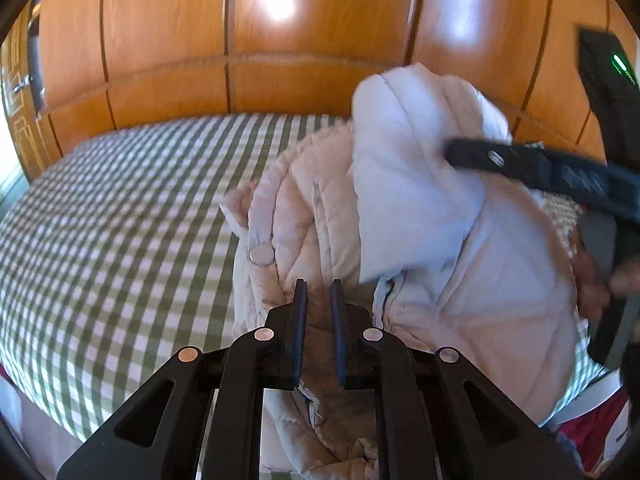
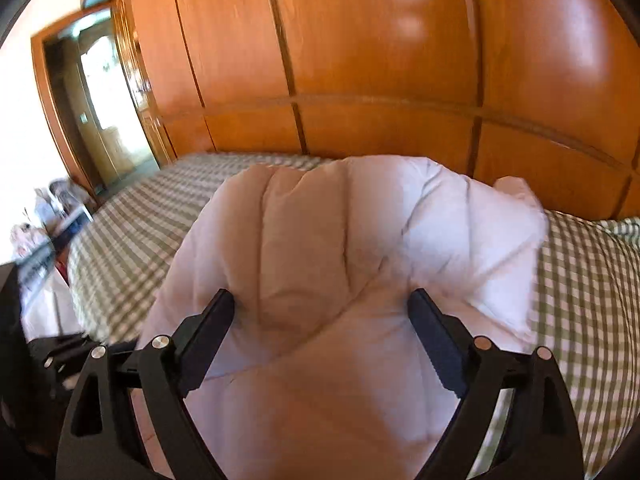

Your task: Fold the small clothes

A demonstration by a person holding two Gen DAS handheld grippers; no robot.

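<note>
Left wrist view: your left gripper [image 1: 319, 296] has its jaws drawn to a narrow gap, with a fold of the pale pink quilted jacket [image 1: 420, 240] running between the fingers; whether they actually pinch the cloth cannot be told. The jacket lies on the green-checked bedspread [image 1: 120, 220], toward its right side, its long axis running from the near edge toward the wooden wardrobe [image 1: 280, 40]. A snap button [image 1: 261, 255] marks its left edge. One padded part stands up from the heap, pointing at the wardrobe, with your right gripper [image 1: 496, 158] pressed against it from the right.

Right wrist view: your right gripper [image 2: 322, 304] has its jaws spread wide, with the raised quilted bulk [image 2: 320, 248] between them. The fingers [image 2: 216, 312] touch its sides.
</note>
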